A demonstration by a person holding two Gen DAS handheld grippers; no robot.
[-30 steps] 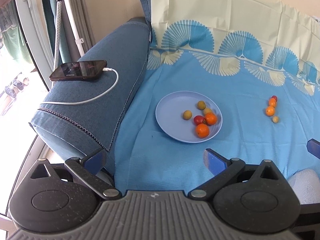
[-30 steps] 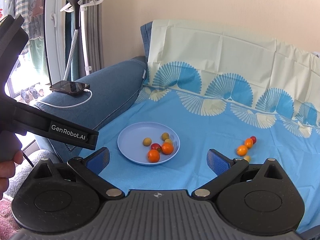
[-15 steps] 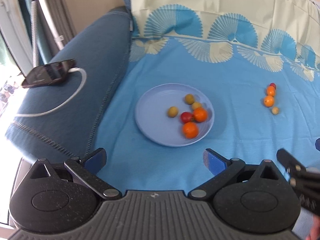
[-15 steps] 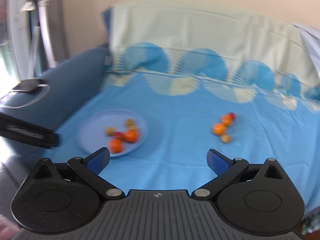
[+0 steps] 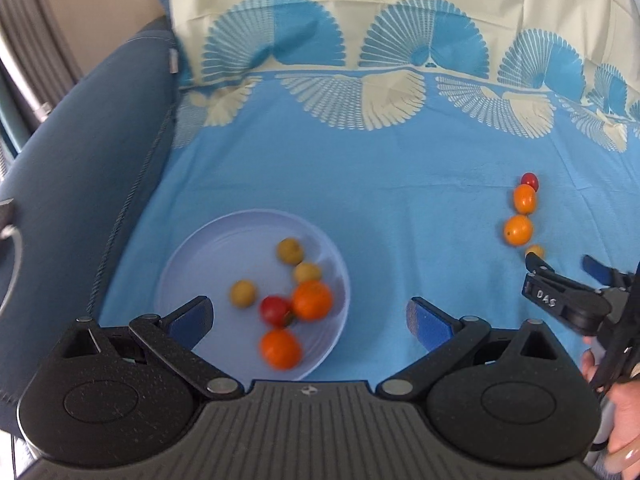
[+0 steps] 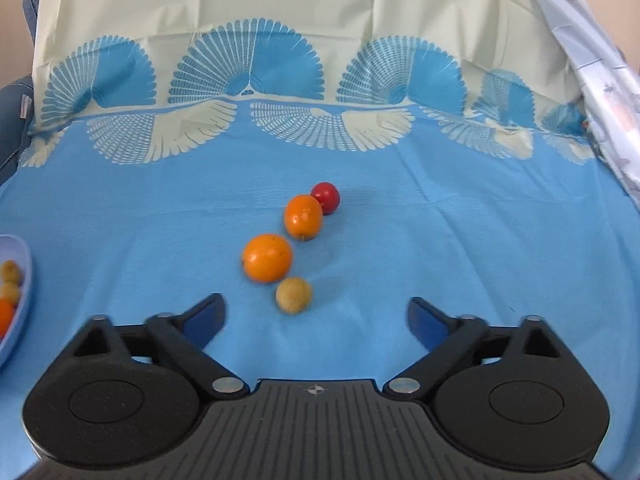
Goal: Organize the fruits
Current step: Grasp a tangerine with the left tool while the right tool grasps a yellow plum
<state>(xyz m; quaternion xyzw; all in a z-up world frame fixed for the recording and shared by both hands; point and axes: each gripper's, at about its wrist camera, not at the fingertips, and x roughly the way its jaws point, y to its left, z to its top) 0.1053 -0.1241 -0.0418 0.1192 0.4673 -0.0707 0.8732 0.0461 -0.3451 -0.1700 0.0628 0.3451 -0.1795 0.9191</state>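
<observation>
A lilac plate (image 5: 200, 256) lies on the blue cloth and holds several small fruits: orange, red and yellow-brown. My left gripper (image 5: 308, 318) is open and empty, hovering over the plate's near side. Loose fruits lie in a row on the cloth: a red one (image 6: 326, 197), two orange ones (image 6: 303, 217) (image 6: 267, 257) and a small yellow-brown one (image 6: 293, 294). My right gripper (image 6: 316, 320) is open and empty, just short of the yellow-brown fruit. It also shows in the left wrist view (image 5: 560, 268), beside the loose row (image 5: 519, 230). The plate's edge (image 6: 22, 300) shows at the left of the right wrist view.
The blue fan-patterned cloth (image 6: 440, 240) covers a sofa seat and runs up the backrest. A dark blue armrest (image 5: 68, 184) rises left of the plate. A pale patterned fabric (image 6: 600, 92) hangs at the far right.
Both grippers have moved forward and down. The left one has closed in on the plate. The right one has swung right and now faces the loose fruits at close range.
</observation>
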